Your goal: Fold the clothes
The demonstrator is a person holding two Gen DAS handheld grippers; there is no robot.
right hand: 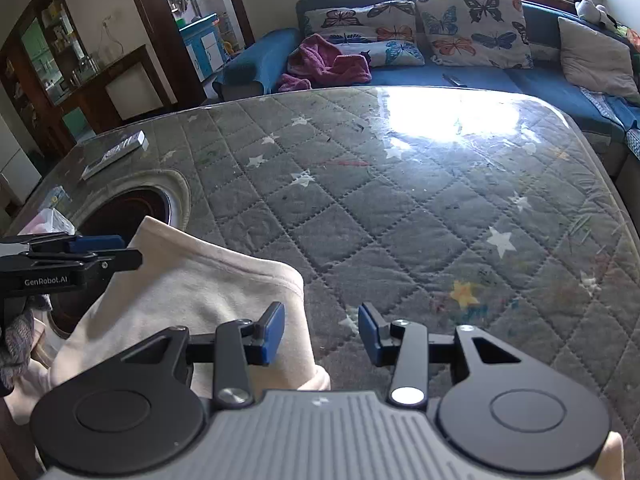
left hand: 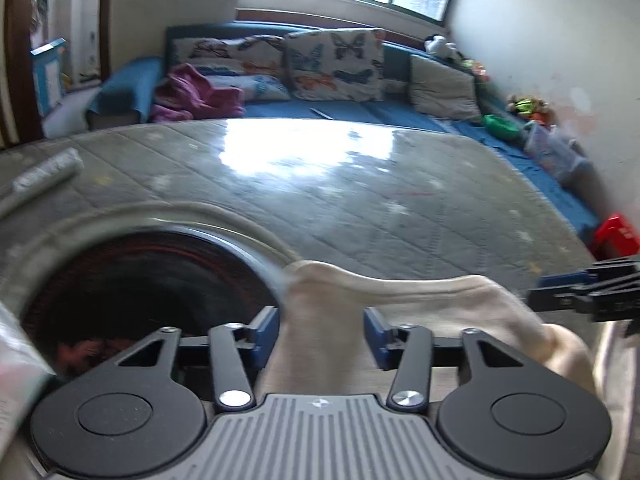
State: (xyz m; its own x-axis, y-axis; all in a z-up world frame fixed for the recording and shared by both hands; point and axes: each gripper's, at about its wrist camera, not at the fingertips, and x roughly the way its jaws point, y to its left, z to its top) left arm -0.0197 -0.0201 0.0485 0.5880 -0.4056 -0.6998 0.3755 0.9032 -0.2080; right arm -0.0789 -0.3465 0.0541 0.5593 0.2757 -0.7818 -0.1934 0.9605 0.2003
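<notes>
Both hand-held grippers, left (left hand: 320, 334) and right (right hand: 321, 334), gape over cream garment (right hand: 192, 300).

One cream garment (right hand: 192, 292) lies on one quilted worktop (right hand: 400, 208). Two claws show: left claw (left hand: 320, 334), right claw (right hand: 321, 334). Behind: three butterfly cushions (right hand: 476, 26), one plain cushion (right hand: 592, 56), one magenta cloth (right hand: 328, 64).
</notes>
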